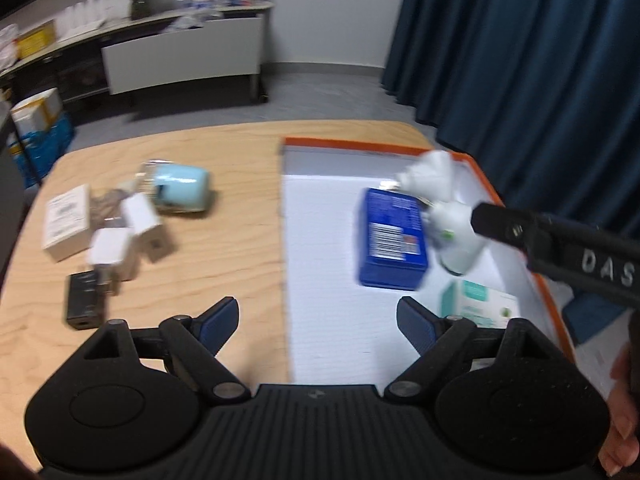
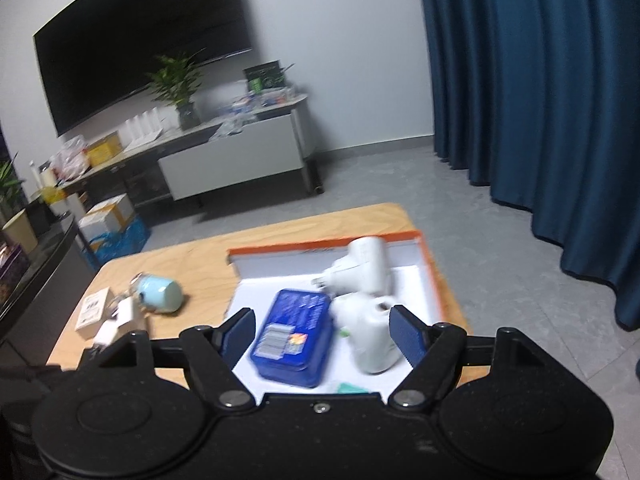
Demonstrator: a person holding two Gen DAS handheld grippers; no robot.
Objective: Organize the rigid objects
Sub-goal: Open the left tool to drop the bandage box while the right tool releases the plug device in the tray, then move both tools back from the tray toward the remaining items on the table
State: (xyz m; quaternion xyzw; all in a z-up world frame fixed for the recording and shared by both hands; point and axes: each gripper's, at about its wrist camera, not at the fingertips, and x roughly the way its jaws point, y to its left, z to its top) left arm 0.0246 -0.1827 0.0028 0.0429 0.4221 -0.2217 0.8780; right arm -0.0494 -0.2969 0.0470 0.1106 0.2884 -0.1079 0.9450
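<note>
Wood table (image 1: pixel 160 288), orange tray (image 1: pixel 320 264) w/ blue box (image 1: pixel 392 236), both grippers (image 1: pixel 318 320) (image 2: pixel 322 334) prob. open

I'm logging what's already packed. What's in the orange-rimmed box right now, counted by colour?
Blue: 1, the blue box
White: 2, the white adapter and the white device
Teal-and-white: 1, the teal carton
Total: 4

tin (image 1: pixel 394 236) in tray (image 1: pixel 320 280), mug (image 1: pixel 182 194) left of tray
</note>
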